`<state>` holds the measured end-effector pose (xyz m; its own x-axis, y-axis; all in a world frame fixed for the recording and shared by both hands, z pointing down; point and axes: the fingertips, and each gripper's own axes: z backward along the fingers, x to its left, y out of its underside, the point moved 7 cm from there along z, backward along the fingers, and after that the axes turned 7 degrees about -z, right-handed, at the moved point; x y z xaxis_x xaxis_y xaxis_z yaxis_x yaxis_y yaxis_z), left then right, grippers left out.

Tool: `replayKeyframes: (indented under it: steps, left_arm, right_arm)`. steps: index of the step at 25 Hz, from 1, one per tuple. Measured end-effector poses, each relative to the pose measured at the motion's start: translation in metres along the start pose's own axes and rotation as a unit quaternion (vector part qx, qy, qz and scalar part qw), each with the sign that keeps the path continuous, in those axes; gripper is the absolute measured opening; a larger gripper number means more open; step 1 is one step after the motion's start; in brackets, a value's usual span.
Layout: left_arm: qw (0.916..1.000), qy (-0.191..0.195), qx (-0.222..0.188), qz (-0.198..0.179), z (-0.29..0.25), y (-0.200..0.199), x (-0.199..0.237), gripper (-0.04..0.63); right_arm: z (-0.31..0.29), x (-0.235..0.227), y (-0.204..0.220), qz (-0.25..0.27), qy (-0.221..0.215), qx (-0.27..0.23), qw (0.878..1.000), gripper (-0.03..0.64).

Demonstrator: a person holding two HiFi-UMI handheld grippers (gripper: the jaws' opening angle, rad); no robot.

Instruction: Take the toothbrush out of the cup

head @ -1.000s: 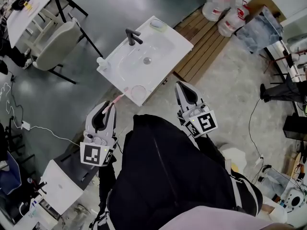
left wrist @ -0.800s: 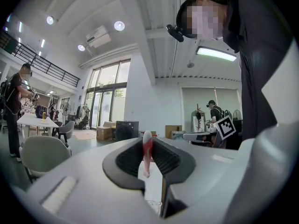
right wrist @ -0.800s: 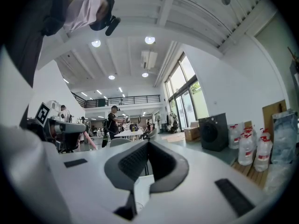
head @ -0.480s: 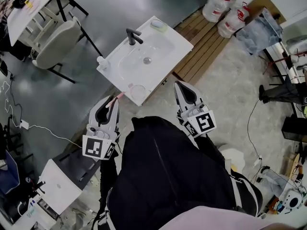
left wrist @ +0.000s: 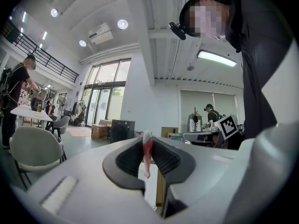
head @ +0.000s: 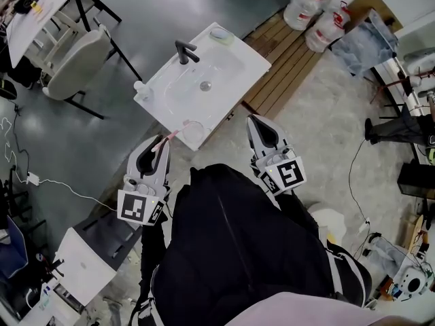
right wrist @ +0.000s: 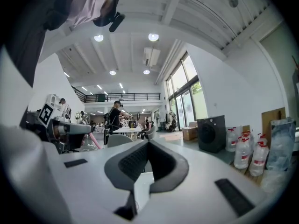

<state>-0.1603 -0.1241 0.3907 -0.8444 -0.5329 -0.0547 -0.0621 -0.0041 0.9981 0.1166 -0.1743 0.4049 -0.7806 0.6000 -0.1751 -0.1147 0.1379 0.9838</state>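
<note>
A pink toothbrush (head: 166,140) sticks out of my left gripper (head: 158,148), which is shut on its handle just off the near corner of the white sink (head: 255,61). The left gripper view shows the brush (left wrist: 147,154) pinched upright between the black pads (left wrist: 128,158). A clear cup (head: 193,130) stands on the sink's near edge, a little right of the brush's free end. My right gripper (head: 255,119) hangs level at the sink's right side, shut with nothing in it (right wrist: 147,144). The right gripper view also catches the pink brush (right wrist: 95,140).
The sink carries a black faucet (head: 185,50) and a drain (head: 204,85). A wooden pallet (head: 285,63) and water jugs (head: 309,9) lie behind it on the right. A chair (head: 73,65) stands at left, and a white unit (head: 85,267) at lower left.
My left gripper has shifted slightly with the toothbrush still in it. The right gripper has kept still.
</note>
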Motion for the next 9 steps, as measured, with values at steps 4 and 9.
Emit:
replayKeyframes:
  steps: [4,9]
  left_arm:
    - [1.0000,0.000,0.001,-0.002,0.0019,-0.0005,-0.0016,0.060]
    - [1.0000,-0.002,0.002,-0.003,0.0055,-0.0017,-0.0013,0.060]
  right_arm:
    - [-0.0003,0.0008,0.0001,-0.001,-0.002,-0.002,1.000,-0.002]
    - [-0.0017,0.0031,-0.0013,-0.001,-0.004,-0.004,1.000,-0.002]
